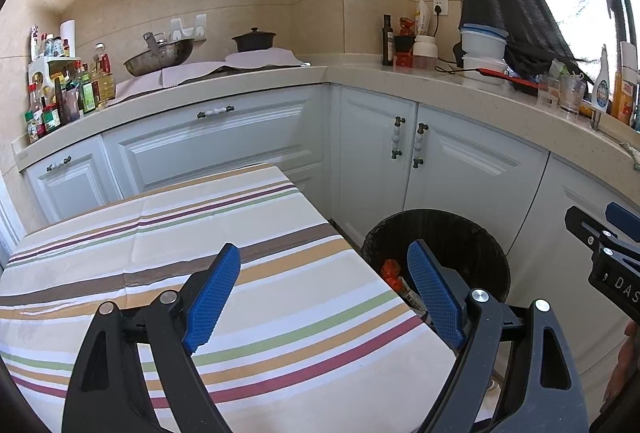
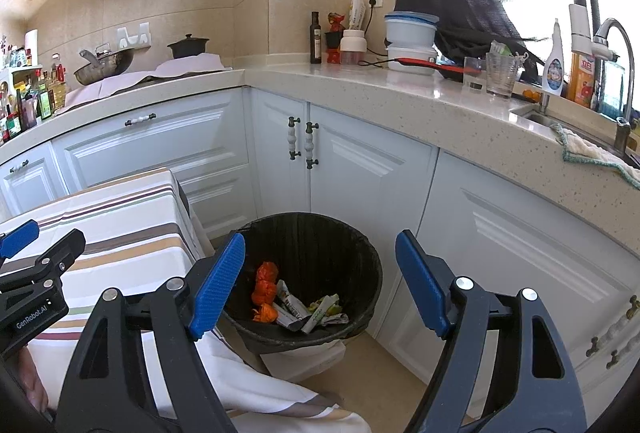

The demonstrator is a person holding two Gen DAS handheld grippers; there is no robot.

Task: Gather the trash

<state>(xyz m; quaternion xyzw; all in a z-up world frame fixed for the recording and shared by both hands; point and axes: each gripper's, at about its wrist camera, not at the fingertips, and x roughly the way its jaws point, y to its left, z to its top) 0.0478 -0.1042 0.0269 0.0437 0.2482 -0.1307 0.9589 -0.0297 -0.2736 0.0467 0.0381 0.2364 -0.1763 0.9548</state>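
Observation:
A black-lined trash bin (image 2: pixel 360 273) stands on the floor between the striped table and the white cabinets. Inside it lie orange crumpled wrappers (image 2: pixel 265 283) and white and green paper scraps (image 2: pixel 316 311). My right gripper (image 2: pixel 320 281) is open and empty, held above the bin's mouth. My left gripper (image 1: pixel 324 293) is open and empty over the striped tablecloth (image 1: pixel 160 257), near the table's right edge. The bin also shows in the left wrist view (image 1: pixel 472 233), with orange trash (image 1: pixel 392 273) in it. The right gripper's body shows at that view's right edge (image 1: pixel 612 265).
White cabinets (image 2: pixel 360 161) run behind and right of the bin under a speckled counter (image 2: pixel 420 93). The counter holds a wok (image 1: pixel 160 59), a dark pot (image 1: pixel 254 41), bottles (image 1: pixel 60 101), containers (image 2: pixel 410 41) and glasses (image 2: pixel 500 75). A sink with faucet (image 2: pixel 616 65) is at the far right.

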